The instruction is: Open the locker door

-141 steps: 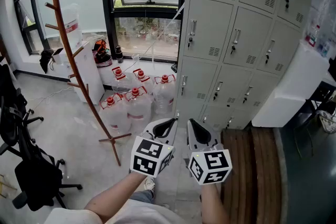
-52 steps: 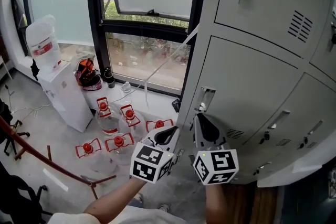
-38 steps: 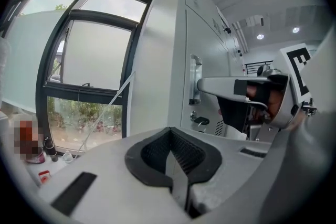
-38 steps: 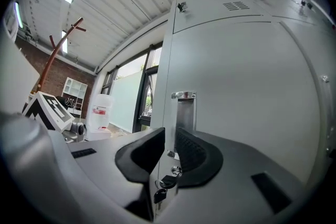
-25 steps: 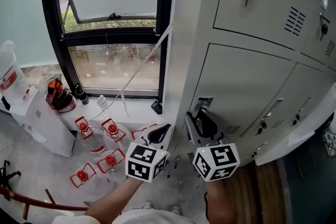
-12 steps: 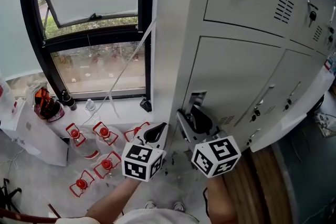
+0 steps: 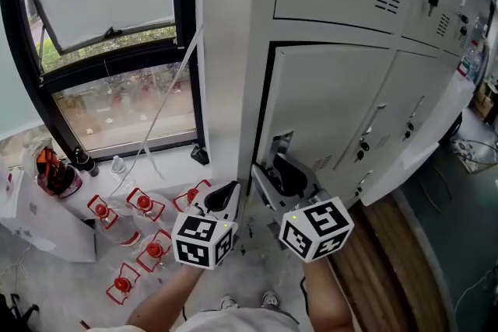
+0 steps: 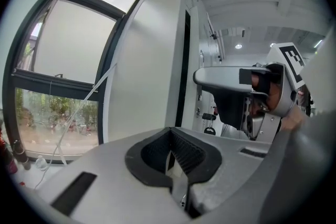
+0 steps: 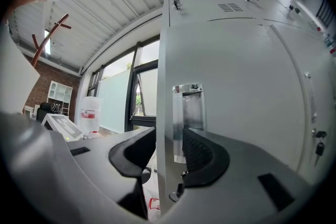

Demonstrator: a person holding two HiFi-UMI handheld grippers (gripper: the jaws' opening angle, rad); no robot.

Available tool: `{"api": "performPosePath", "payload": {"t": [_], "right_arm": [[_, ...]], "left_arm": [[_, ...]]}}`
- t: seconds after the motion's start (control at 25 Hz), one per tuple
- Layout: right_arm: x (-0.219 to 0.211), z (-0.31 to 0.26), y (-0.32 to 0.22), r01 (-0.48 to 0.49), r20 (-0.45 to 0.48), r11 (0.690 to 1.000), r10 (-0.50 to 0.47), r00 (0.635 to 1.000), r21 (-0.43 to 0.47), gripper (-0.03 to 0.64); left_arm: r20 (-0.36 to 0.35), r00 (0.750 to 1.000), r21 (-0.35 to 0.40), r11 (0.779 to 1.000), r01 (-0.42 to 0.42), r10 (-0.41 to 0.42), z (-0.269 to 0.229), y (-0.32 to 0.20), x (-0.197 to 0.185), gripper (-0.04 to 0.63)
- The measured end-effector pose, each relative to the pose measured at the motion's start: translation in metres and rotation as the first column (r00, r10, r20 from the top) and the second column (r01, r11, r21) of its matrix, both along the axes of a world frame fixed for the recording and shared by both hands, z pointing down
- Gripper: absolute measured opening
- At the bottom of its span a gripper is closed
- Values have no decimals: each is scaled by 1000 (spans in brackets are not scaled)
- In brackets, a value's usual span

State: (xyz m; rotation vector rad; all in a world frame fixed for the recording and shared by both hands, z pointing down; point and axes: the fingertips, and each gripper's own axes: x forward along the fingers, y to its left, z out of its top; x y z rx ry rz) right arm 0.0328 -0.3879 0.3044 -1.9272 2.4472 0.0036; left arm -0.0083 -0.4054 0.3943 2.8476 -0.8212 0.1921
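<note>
**Locker door (image 7: 334,105) ajar**

My right gripper (image 7: 278,171), fingers apart, straddles the grey door's left edge at its handle (image 9: 188,113). A dark gap shows there, the inside hidden. My left gripper (image 7: 228,192) is closed, empty. Red-capped water jugs (image 7: 144,204) stand below, contents unclear.

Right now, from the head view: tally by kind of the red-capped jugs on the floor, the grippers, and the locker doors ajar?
Red-capped water jugs: 5
Grippers: 2 (left gripper, right gripper)
Locker door ajar: 1
Total: 8
</note>
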Motion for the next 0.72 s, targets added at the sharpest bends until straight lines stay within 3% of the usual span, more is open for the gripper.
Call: {"api": "performPosePath", "payload": {"t": [0.4,0.72], "right_arm": [[2,-1,28,-17,-6,1000,17,1000,14,153],[8,-1,66,79,-7,997,-79,997,16,153]], "left_arm": [[0,999,-12,999,-40,40,5,17,8,6],[-12,1000,8,1000,-8,8,-7,39,24,6]]}}
